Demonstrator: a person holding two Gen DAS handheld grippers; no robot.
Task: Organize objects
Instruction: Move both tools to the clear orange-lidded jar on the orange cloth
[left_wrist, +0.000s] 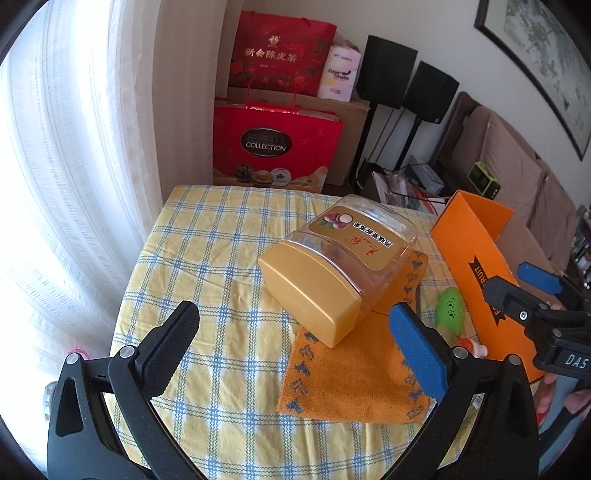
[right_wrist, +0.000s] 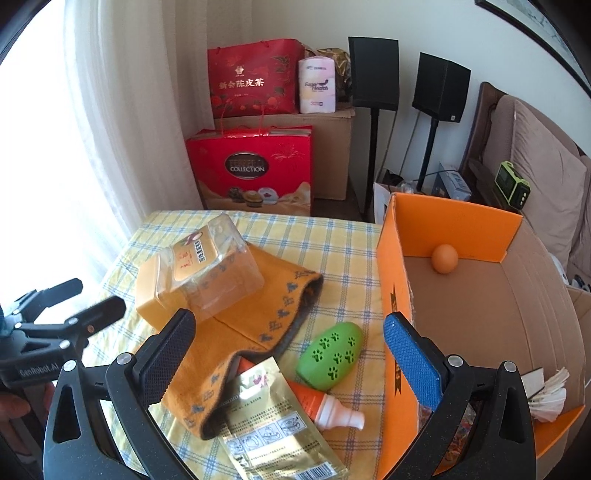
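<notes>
Hovering between picks: left gripper (left_wrist: 293, 343) and right gripper (right_wrist: 290, 354) both spread wide, holding nothing. Clear jar (right_wrist: 201, 273) with yellow lid lies on its side atop orange towel (right_wrist: 258, 325), left of orange box (right_wrist: 391, 277). Green paw-print toy (right_wrist: 334, 354), gold pouch (right_wrist: 266, 417), orange tube (right_wrist: 325, 406) remain on the table. Next likely: grab one, drop it in the box.

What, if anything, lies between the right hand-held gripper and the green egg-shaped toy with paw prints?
Nothing visible blocks it. The right hand-held gripper is open, and the green egg-shaped toy with paw prints lies on the checked tablecloth just ahead, beside the orange cardboard box. A gold foil packet lies nearer, off to the left.
</notes>
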